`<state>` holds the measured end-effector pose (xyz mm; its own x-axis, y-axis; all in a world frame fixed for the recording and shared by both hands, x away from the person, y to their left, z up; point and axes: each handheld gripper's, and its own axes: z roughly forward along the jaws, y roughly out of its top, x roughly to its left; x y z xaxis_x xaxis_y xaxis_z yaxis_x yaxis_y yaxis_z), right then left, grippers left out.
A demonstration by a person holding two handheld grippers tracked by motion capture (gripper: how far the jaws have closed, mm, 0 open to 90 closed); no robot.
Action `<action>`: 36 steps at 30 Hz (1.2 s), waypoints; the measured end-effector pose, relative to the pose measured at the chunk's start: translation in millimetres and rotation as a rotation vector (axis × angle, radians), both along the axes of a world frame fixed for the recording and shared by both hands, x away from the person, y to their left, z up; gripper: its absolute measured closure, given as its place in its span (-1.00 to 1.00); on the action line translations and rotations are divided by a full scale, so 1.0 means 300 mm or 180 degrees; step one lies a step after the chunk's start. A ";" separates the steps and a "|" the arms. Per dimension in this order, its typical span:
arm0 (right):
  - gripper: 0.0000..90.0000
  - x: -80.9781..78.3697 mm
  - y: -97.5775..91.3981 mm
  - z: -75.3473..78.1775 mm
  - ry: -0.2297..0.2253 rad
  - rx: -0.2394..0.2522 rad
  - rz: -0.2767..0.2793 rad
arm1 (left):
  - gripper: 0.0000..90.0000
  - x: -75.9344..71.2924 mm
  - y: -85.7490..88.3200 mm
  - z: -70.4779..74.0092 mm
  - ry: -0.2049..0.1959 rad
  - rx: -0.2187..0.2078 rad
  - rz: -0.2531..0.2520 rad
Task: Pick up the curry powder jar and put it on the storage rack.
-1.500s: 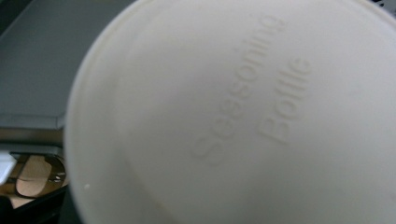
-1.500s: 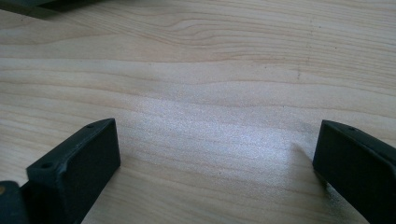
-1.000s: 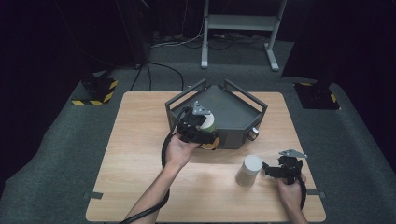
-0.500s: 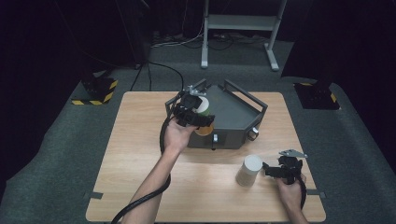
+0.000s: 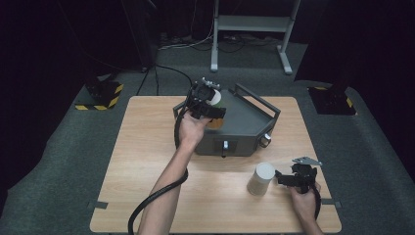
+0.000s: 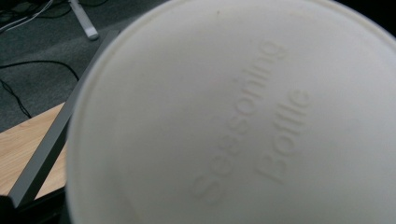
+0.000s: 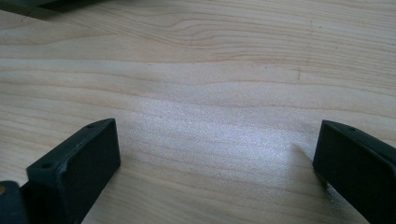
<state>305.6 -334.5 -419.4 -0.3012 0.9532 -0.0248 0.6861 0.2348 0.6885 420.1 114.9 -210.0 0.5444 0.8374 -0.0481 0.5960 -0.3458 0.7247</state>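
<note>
My left gripper (image 5: 209,104) is shut on a seasoning bottle (image 5: 215,99) with a white lid and orange contents, held above the back left part of a grey metal box (image 5: 247,125). In the left gripper view the bottle's white lid (image 6: 243,121), embossed "Seasoning Bottle", sits very close to the camera. A second white bottle (image 5: 261,178) stands upright on the wooden table (image 5: 147,147) at the front right. Just right of it my right gripper (image 5: 286,179) rests low over the table. Its jaws stand wide open (image 7: 217,149) with bare wood between them.
The grey box has handle bars at its back edges and a knob (image 5: 265,140) on its front right face. A thick black cable (image 5: 156,193) trails from the left gripper across the table's front. Yellow-black floor blocks (image 5: 103,95) and a metal stand (image 5: 252,29) lie beyond the table.
The left hand has carried the bottle away from the person and upward, from the box's front edge to over its back left part. The right gripper has stayed put.
</note>
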 end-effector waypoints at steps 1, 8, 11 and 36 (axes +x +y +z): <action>-1.00 0.000 0.000 0.000 0.0000 0.0000 0.0000 | -0.26 0.006 -0.007 -0.004 0.0006 0.0002 0.0012; -1.00 0.000 0.000 0.000 0.0000 -0.0001 0.0000 | -0.26 0.039 -0.045 -0.023 0.0036 0.0065 0.0076; -1.00 -0.001 0.001 0.000 -0.0002 -0.0003 -0.0002 | -0.26 0.051 -0.054 -0.031 0.0046 0.0094 0.0109; -1.00 -0.001 0.001 0.000 -0.0002 -0.0004 -0.0003 | -0.25 0.089 -0.078 -0.077 0.0123 0.0194 0.0211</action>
